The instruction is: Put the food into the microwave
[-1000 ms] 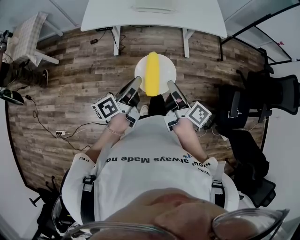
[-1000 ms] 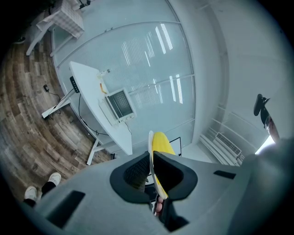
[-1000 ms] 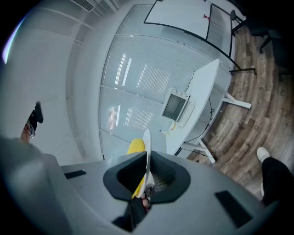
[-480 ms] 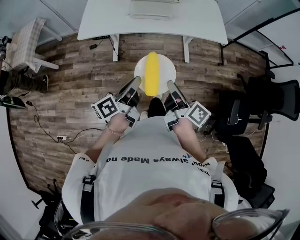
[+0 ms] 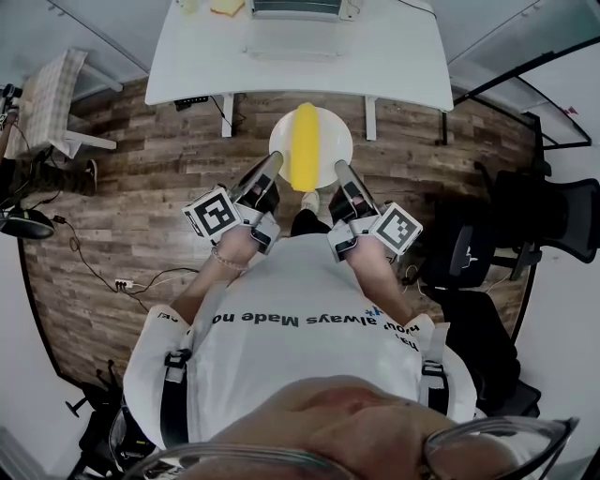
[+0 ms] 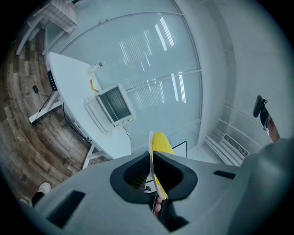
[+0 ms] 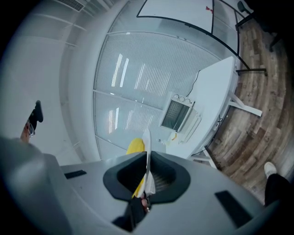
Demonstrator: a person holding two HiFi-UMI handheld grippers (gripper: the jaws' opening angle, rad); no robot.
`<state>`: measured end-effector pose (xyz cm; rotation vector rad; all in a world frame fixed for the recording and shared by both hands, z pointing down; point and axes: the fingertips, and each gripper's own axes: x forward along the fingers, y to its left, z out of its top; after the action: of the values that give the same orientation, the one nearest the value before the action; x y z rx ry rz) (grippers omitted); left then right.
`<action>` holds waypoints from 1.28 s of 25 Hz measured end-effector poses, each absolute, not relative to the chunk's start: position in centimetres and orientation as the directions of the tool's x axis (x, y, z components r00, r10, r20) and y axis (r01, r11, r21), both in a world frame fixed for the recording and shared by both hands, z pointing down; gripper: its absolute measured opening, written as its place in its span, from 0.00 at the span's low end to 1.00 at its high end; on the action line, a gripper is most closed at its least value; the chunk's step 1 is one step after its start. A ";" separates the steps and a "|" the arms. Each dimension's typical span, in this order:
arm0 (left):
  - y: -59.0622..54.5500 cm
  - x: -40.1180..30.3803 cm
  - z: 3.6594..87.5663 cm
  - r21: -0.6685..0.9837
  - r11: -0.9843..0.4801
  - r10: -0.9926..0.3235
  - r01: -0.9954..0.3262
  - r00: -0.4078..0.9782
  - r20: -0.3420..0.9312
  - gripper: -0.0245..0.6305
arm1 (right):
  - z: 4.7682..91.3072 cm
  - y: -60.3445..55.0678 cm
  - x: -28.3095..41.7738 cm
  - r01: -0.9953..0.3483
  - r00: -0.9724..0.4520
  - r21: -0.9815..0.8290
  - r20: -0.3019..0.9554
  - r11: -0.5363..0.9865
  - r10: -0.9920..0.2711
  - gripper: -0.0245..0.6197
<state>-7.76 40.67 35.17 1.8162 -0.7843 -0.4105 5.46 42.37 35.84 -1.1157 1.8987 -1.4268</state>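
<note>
A round white plate [image 5: 326, 139] carries a long yellow piece of food [image 5: 304, 145] and hangs above the wooden floor, in front of the person. My left gripper [image 5: 270, 167] is shut on the plate's left rim and my right gripper [image 5: 342, 172] on its right rim. In the left gripper view the plate rim [image 6: 150, 151] sits edge-on between the jaws of the left gripper [image 6: 151, 158], with the food [image 6: 161, 143] behind. The right gripper [image 7: 147, 160] pinches the rim [image 7: 147, 146] likewise. The microwave [image 5: 295, 7] stands on the white table [image 5: 281, 56] ahead, its door [image 6: 113, 104] closed.
Black office chairs [image 5: 553, 202] stand at the right. At the left are a checked seat [image 5: 52, 94] and cables with a power strip [image 5: 122, 272] on the floor. Small yellow items [image 5: 228, 7] lie on the table beside the microwave.
The table and microwave have come nearer and further into view as the person walks forward. Both grippers keep the same hold on the plate.
</note>
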 end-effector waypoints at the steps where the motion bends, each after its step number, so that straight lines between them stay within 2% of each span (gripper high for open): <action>1: 39.8 -7.1 35.1 0.923 -0.217 -0.684 -0.317 0.724 0.087 0.07 | 35.8 41.4 6.1 -0.308 -0.533 -0.945 0.072 0.114 -0.843 0.08; 13: 30.9 -1.1 35.7 0.926 -0.204 -0.700 -0.317 0.709 0.089 0.07 | 36.4 32.2 12.1 -0.300 -0.544 -0.946 0.067 0.119 -0.836 0.08; 32: 21.4 -1.5 36.5 0.943 -0.166 -0.714 -0.289 0.695 0.087 0.07 | 37.0 22.6 11.7 -0.312 -0.555 -0.943 0.086 0.112 -0.827 0.08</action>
<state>-1.53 21.40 36.50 1.7485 -0.8036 -0.4581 11.68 22.61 36.96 -1.1043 1.9264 -1.4478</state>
